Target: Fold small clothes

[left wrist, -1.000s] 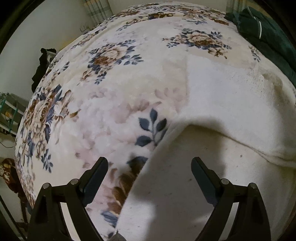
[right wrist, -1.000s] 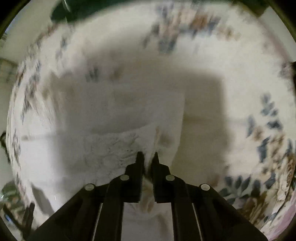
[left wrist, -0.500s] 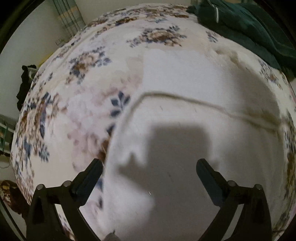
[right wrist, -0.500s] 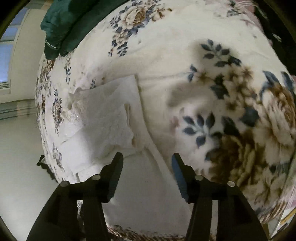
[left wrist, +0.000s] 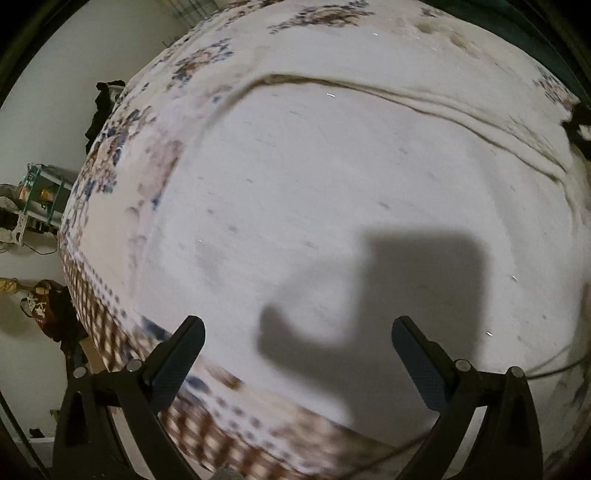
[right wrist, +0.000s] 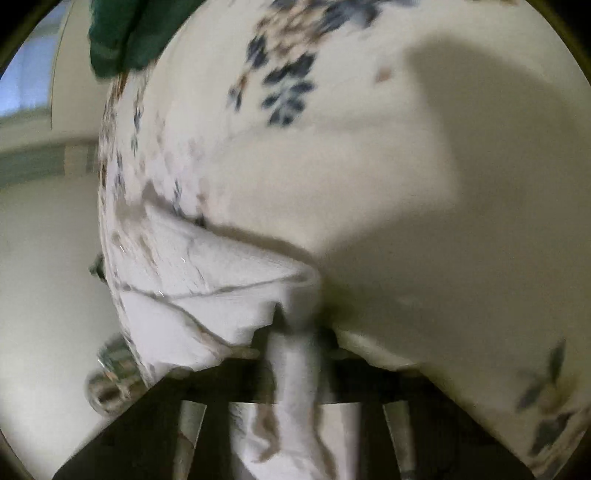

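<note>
Both fingers now pinching white garment, previously spread, left gripper unchanged.

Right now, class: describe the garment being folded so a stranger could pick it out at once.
Start from the floral blanket that covers the bed. On it lies the white garment, plain cloth, one edge bunched in the shut right gripper. Unlike the dark green cloth at the blanket's far edge, it is pale and bears no flowers.
</note>
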{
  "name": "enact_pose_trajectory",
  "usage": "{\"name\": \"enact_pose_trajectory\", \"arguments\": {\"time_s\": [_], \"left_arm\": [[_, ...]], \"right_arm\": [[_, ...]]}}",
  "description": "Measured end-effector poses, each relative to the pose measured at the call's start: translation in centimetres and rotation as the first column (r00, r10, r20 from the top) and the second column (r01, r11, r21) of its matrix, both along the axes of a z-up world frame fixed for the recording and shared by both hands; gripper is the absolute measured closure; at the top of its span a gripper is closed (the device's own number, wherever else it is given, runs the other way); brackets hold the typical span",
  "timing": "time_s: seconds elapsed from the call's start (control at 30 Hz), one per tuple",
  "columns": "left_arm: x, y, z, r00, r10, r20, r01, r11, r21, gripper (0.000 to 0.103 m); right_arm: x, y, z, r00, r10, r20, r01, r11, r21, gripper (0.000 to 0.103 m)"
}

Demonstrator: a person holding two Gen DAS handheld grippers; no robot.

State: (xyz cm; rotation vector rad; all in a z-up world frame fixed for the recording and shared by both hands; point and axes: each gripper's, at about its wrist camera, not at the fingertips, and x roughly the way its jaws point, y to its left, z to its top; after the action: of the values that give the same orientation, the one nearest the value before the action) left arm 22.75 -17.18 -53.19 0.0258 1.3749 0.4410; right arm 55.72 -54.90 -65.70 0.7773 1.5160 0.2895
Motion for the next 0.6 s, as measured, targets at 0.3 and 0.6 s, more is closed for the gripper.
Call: {"name": "enact_pose_trajectory", "arguments": {"time_s": [0.3, 0.6], "left_arm": [[0.2, -5.3, -0.5, 0.999, -0.042, -0.013, 0.042, 0.999, -0.032, 0.0], [-1.5, -11.6, -0.1, 0.985, -0.159, -0.061, 0.135, 0.95, -0.282, 0.0]], "right_arm": [[2.9, -0.2, 1.3, 0.994, 0.094, 0.059, -0.083, 0.982, -0.168, 0.095], [-4.1, -3.0, 5.3, 0.956, 0.249, -0.156, -0.27, 0.954, -0.13, 0.055]]}}
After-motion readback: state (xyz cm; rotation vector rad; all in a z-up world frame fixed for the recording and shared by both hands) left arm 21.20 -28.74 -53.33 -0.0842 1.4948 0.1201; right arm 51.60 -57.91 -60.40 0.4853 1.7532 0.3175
